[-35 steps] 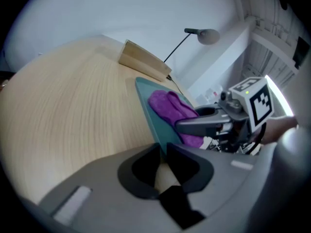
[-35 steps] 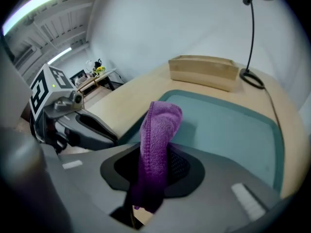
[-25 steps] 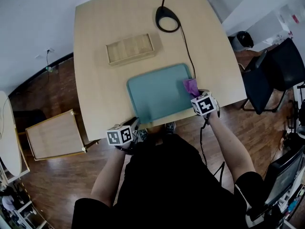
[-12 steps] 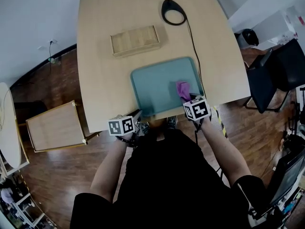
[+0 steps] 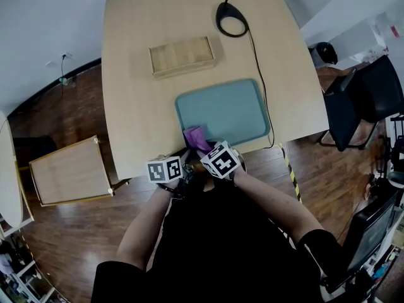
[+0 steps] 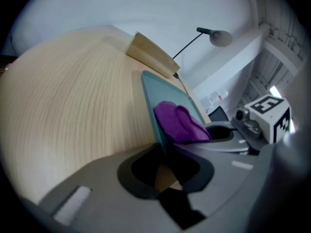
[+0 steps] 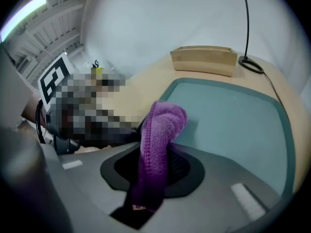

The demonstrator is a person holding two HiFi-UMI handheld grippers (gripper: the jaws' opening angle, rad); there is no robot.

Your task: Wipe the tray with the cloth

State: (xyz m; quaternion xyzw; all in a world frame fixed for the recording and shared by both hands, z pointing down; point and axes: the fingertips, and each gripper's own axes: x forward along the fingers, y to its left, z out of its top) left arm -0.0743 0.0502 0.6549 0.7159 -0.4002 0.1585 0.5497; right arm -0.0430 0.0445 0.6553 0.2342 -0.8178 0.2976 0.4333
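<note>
Purple cloth (image 5: 197, 137), pinched by the fingers of the right gripper (image 7: 154, 174), may knock the left gripper (image 6: 167, 161), whose fingers have just closed on the rim of the tray (image 5: 233, 109), and loosen that hold.

An office: wooden desk (image 5: 136, 106), desk lamp (image 5: 222, 8), black office chairs (image 5: 372, 87).

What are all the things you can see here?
table: one, light wood, under everything
tray: one, teal, at the table's near edge
cloth: one, purple, at the tray's near left corner
wooden box: one, pale wood, beyond the tray
lamp: one, black, table's far side
chair: at least one, black, floor at right
wooden crate: one, light wood, floor at left
left gripper: one, grey, jaws just closing on the tray's edge
right gripper: one, grey, gripping the cloth
</note>
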